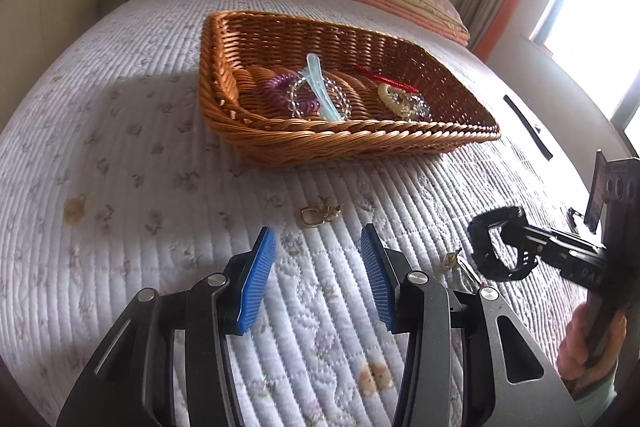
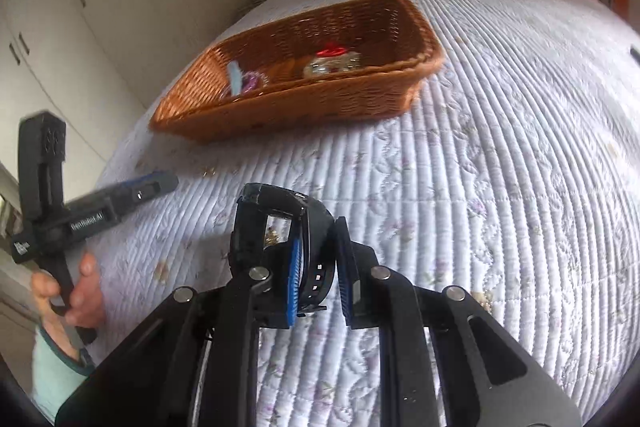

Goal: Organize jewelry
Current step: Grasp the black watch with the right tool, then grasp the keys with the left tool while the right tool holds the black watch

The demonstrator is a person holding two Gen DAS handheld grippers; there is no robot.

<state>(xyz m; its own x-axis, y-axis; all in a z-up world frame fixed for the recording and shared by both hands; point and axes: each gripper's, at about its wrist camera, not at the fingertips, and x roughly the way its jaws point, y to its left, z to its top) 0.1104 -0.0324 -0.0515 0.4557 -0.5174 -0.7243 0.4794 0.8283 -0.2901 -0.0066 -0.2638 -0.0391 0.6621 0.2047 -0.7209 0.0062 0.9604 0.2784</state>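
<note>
The right gripper (image 2: 316, 267) is clamping only the watch (image 2: 280, 223) strap, risking slippage, while the left gripper (image 1: 318, 279) is hovering apart.

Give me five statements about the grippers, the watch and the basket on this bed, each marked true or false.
1. The right gripper is shut on a black watch. True.
2. The left gripper holds a gold clasp. False: it is open and holds nothing; the gold clasp lies on the quilt ahead of it.
3. The wicker basket holds nothing. False: bracelets and a light blue hair clip lie in it.
4. The watch is already in the basket. False: it is held above the quilt.
5. A red cord lies in the basket. True.
</note>
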